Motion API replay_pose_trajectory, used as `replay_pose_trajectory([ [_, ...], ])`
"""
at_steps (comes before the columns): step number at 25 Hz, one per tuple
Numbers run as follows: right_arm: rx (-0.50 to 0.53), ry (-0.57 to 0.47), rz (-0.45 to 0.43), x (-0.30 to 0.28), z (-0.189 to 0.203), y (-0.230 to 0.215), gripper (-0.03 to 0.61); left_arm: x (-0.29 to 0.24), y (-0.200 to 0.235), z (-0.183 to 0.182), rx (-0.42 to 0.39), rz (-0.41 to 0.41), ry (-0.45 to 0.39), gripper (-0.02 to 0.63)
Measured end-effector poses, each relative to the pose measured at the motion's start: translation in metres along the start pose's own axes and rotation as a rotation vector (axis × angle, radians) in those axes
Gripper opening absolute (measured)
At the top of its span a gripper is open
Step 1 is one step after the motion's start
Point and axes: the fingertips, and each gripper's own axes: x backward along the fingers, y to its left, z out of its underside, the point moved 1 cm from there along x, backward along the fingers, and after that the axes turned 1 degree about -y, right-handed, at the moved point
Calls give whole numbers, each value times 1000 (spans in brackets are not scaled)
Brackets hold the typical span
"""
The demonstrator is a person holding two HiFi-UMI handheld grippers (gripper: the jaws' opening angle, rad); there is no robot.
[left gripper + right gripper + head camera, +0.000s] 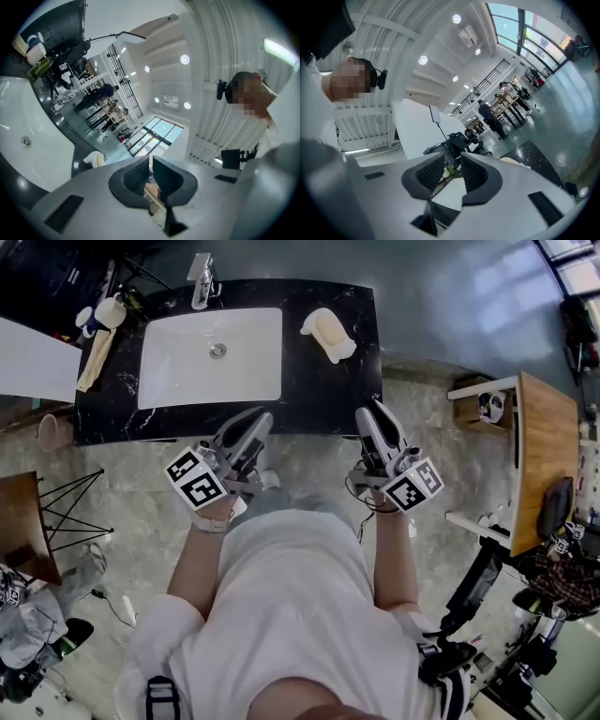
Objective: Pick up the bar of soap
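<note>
Head view, soap bar (330,333) beside sink (183,367), left tool (264,416) shut, right tool (367,410) shut

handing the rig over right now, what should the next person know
Left gripper: jaws together, empty, held at the front edge of the counter.
Right gripper: jaws shut, empty, also at the front edge, on the soap's side.
Bar of soap: lies in its dish on the counter, right of the basin, untouched.
Done: nothing yet.
Left: likely reach in with the right gripper, open it, close on the soap, lift.
</note>
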Motion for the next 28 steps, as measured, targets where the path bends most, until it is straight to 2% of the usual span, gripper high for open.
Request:
replay_pose_trajectory([
  [7, 55, 108, -52, -31, 3, -20, 120, -13, 10, 1, -26, -67, -14, 9],
  [19, 375, 352, -32, -98, 15, -95, 167, -27, 27, 14, -69, -238, -60, 9],
  [28, 601, 566, 18, -159, 51, -158, 227, -32, 51, 4, -81, -337, -111, 9],
])
